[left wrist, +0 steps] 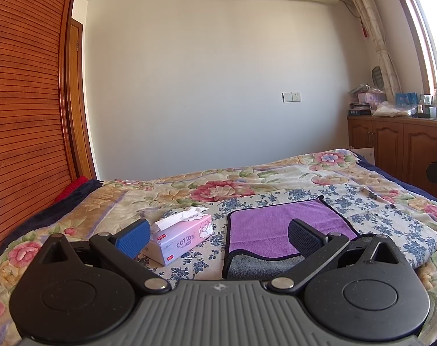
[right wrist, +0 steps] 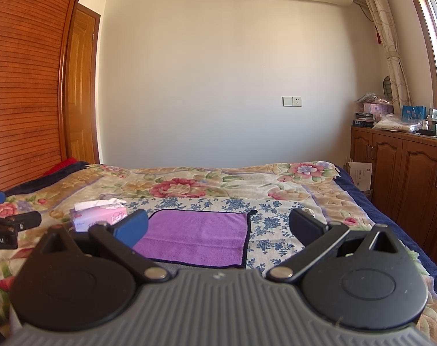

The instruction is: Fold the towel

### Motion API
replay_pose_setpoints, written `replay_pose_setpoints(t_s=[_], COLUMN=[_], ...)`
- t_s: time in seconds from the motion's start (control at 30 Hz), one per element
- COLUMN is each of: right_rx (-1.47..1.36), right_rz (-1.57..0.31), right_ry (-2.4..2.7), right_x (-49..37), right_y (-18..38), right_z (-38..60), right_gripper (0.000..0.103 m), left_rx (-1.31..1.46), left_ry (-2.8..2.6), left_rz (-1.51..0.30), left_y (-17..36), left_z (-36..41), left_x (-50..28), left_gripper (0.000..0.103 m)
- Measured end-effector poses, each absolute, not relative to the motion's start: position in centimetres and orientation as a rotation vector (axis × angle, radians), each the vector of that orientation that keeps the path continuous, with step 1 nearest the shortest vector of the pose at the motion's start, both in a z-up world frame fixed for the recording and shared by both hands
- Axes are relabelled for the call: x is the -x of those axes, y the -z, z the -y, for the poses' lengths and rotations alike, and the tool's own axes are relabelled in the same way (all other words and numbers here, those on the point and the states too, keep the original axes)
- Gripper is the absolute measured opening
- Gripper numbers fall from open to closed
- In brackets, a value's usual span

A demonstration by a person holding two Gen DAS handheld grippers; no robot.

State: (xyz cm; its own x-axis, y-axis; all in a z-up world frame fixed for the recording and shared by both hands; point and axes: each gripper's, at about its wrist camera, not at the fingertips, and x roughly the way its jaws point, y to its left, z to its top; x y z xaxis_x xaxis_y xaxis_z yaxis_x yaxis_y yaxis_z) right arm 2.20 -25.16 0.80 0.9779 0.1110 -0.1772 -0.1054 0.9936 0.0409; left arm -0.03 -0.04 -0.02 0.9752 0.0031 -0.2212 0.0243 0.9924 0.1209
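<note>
Lying flat on the bed (left wrist: 276, 173) beside a tissue box (left wrist: 181, 236), the purple towel (left wrist: 276, 225) looks soft, light and limp, best pinched at its near corners, while left claw (left wrist: 218, 238) and right claw (right wrist: 218, 227) hover wide, empty.
</note>
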Motion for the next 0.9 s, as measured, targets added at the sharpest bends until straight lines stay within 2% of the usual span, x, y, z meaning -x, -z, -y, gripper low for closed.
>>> replay_pose_setpoints(t_s=[0.9], right_rx=[-0.03], right_rz=[-0.207], right_ry=[-0.125], right_x=[-2.96], right_y=[-0.41], right_z=[24.99], right_gripper=[0.103], left_rx=[-0.149], left_ry=[0.03], left_rz=[-0.244], left_y=[0.19], left_z=[0.38], left_x=[0.05], left_gripper=[0.103])
